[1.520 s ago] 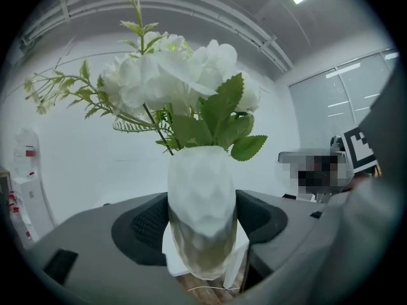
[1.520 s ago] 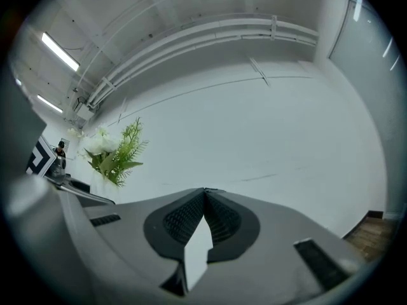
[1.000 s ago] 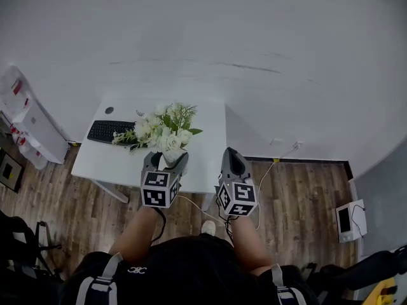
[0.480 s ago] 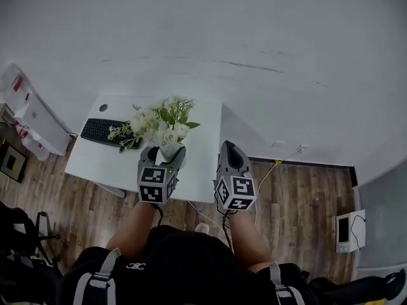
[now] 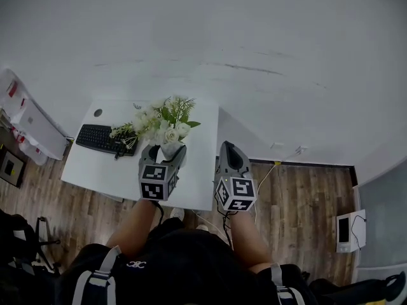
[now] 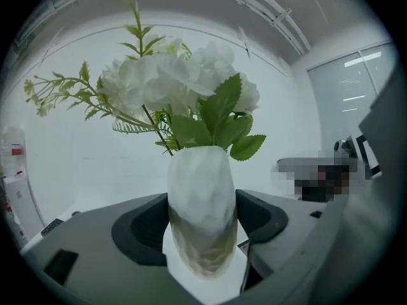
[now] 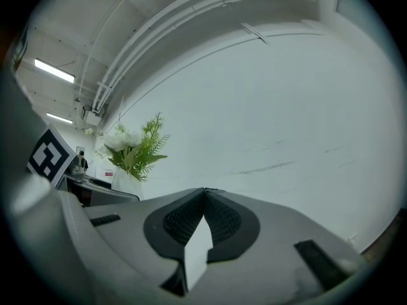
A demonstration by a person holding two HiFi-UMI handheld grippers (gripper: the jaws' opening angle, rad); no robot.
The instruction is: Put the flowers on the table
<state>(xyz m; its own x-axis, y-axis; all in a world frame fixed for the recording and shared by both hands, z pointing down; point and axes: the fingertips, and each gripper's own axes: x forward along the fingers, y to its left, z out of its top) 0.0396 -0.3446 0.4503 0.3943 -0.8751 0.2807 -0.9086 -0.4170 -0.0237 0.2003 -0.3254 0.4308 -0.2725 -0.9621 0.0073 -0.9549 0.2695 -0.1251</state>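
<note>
Flowers (image 5: 166, 118) in vase (image 6: 202, 208) | clamped by left tongs (image 5: 166, 151) | over table (image 5: 95, 167)

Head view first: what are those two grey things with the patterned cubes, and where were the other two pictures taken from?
There is no robot here. A person holds a two-jaw pincer, called a gripper, in each hand. The patterned cubes are part of the grippers.

The head view comes from a camera on the person's head, looking steeply down. The other two pictures come from cameras riding on the grippers, each looking along its own jaws.

The left gripper is clamped on a white vase of flowers. In the head view the vase appears over a white table with a keyboard on it. The right gripper is shut and holds nothing.
</note>
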